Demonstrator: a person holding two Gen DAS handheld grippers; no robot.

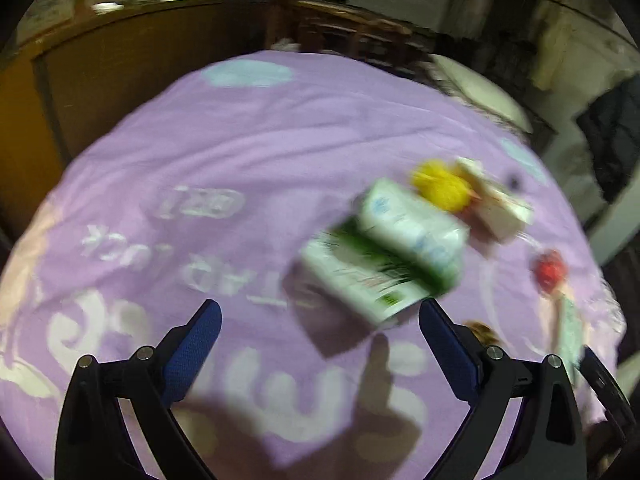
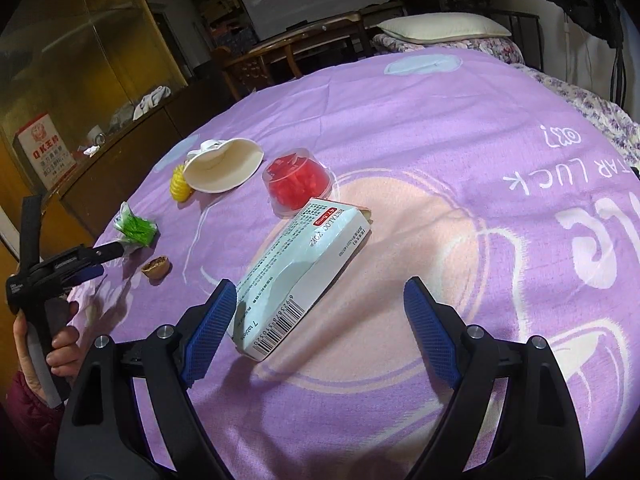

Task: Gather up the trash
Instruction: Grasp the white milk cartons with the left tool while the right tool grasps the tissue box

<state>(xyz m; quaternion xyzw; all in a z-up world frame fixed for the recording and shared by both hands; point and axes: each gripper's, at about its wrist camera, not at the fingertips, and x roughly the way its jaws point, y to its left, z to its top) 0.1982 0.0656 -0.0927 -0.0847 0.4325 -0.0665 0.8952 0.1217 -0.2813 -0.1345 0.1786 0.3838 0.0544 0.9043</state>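
Observation:
A white medicine box (image 2: 304,276) lies flat on the purple cloth (image 2: 440,140). My right gripper (image 2: 320,292) stands open over it, with the box's near end between the blue fingers, closer to the left one. A crumpled green and white packet (image 1: 384,256) lies just beyond my left gripper (image 1: 320,320), which is open and holds nothing; this view is blurred. In the right wrist view the same packet (image 2: 136,228) sits by the left gripper's fingertip (image 2: 112,251). A red jelly cup (image 2: 298,182), a tipped white paper cup (image 2: 224,164), a yellow piece (image 2: 180,186) and a walnut shell (image 2: 156,268) lie nearby.
A hand (image 2: 60,344) in a dark red sleeve holds the left gripper's handle at the cloth's left edge. A wooden glass-fronted cabinet (image 2: 80,92) stands to the left. Wooden furniture (image 2: 296,48) and a pillow (image 2: 444,26) are beyond the far edge.

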